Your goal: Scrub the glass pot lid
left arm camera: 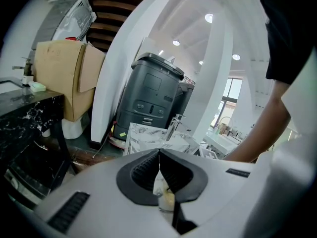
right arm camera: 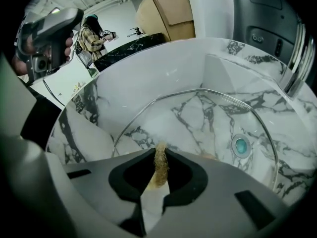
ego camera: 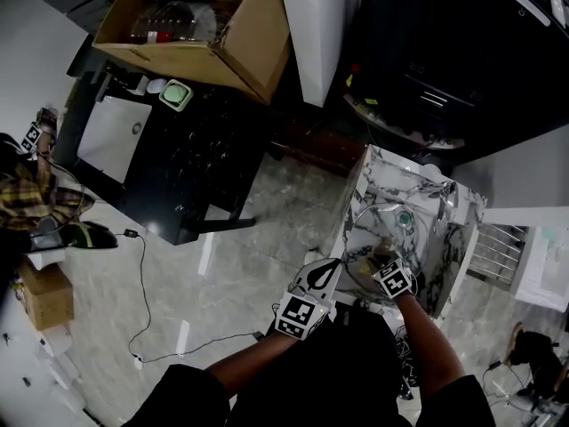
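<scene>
The glass pot lid (right arm camera: 198, 128) lies inside the white marble sink (right arm camera: 148, 78), and its clear rim arcs over the teal drain (right arm camera: 241, 145). My right gripper (right arm camera: 159, 155) hangs low over the lid's near edge, shut on a tan fibrous scrubber (right arm camera: 160, 165). In the head view that gripper (ego camera: 384, 256) sits within the sink (ego camera: 356, 194), above the lid (ego camera: 373, 234). My left gripper (ego camera: 329, 269) stays outside the sink's left wall. In its own view the left gripper (left arm camera: 159, 155) is shut on a small pale yellowish object (left arm camera: 166, 195) that I cannot identify.
A chrome faucet (right arm camera: 297, 48) rises at the sink's far right. A dark grey bin (left arm camera: 153, 98) stands behind the sink. A black marble table (ego camera: 178, 149) with a cardboard box (ego camera: 196, 25) sits to the left. A person in a plaid shirt (ego camera: 31, 194) is at the far left.
</scene>
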